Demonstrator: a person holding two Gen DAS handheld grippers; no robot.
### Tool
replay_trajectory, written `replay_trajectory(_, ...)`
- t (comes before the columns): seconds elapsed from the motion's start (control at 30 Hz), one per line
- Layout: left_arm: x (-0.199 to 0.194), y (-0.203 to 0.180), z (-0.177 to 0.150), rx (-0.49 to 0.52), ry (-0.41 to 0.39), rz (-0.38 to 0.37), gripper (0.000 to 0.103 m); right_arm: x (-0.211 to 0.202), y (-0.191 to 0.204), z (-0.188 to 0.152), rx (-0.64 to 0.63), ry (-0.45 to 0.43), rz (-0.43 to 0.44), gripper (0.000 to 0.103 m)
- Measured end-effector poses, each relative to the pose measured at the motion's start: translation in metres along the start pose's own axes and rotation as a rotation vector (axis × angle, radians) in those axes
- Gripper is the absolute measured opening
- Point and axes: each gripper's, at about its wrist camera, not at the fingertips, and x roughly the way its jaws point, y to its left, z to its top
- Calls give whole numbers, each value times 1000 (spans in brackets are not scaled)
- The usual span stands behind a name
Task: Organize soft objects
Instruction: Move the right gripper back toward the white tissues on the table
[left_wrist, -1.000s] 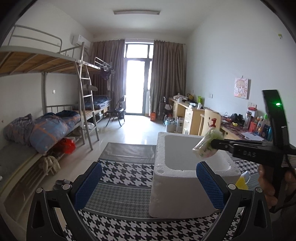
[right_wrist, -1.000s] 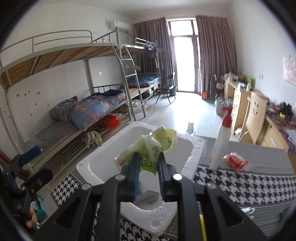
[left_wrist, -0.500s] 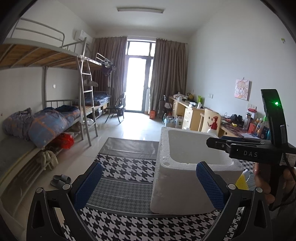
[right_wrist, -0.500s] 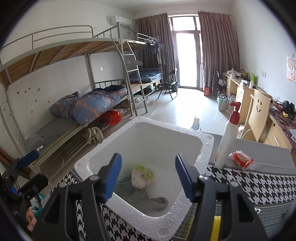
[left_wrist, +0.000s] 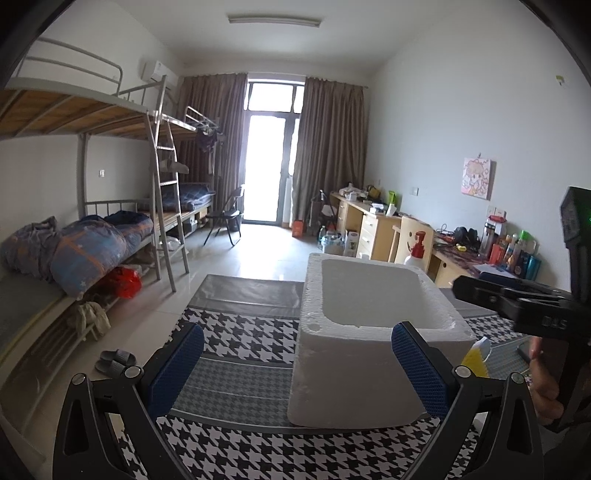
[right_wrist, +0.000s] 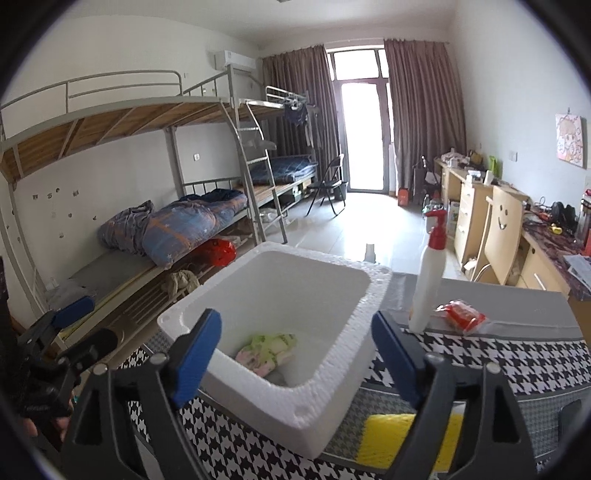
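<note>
A white foam box (right_wrist: 343, 347) stands on the houndstooth cloth. A soft green-and-pink packet (right_wrist: 266, 349) lies on its floor. My right gripper (right_wrist: 297, 356) hovers at the box's near rim; its jaws are opening, with nothing pressed between the blue pads. My left gripper (left_wrist: 295, 363) is open and empty in front of the same foam box (left_wrist: 369, 365), on its left side. In the left wrist view the right gripper's black body (left_wrist: 517, 302) sits past the box's right edge, held by a hand. A yellow sponge (right_wrist: 406, 435) lies beside the box.
A white pump bottle with a red top (right_wrist: 428, 280) and a red packet (right_wrist: 461, 315) stand on the cloth right of the box. Bunk beds (right_wrist: 166, 221) line the left wall, desks (right_wrist: 480, 206) the right. Slippers (left_wrist: 116, 360) lie on the floor.
The right gripper let go of the green packet, which dropped into the foam box. Its jaws spread wide and it drew back toward the box's near rim. The left gripper stayed put.
</note>
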Motion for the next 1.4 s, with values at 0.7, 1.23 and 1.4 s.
replay_trajectory(0.7,-12,-49,-18,83,-27,-88,102,-56,-26,-44,25,-116,-70,94)
replay_trajectory(1.23,-10,-84,-36,139,-14,-189,102,-76,-56,-92,110,-114,-175,94)
replay_trajectory(1.4,-5,-96,-42,150,-1,-222,102,-88,-66,-105,151,-122,-192,94)
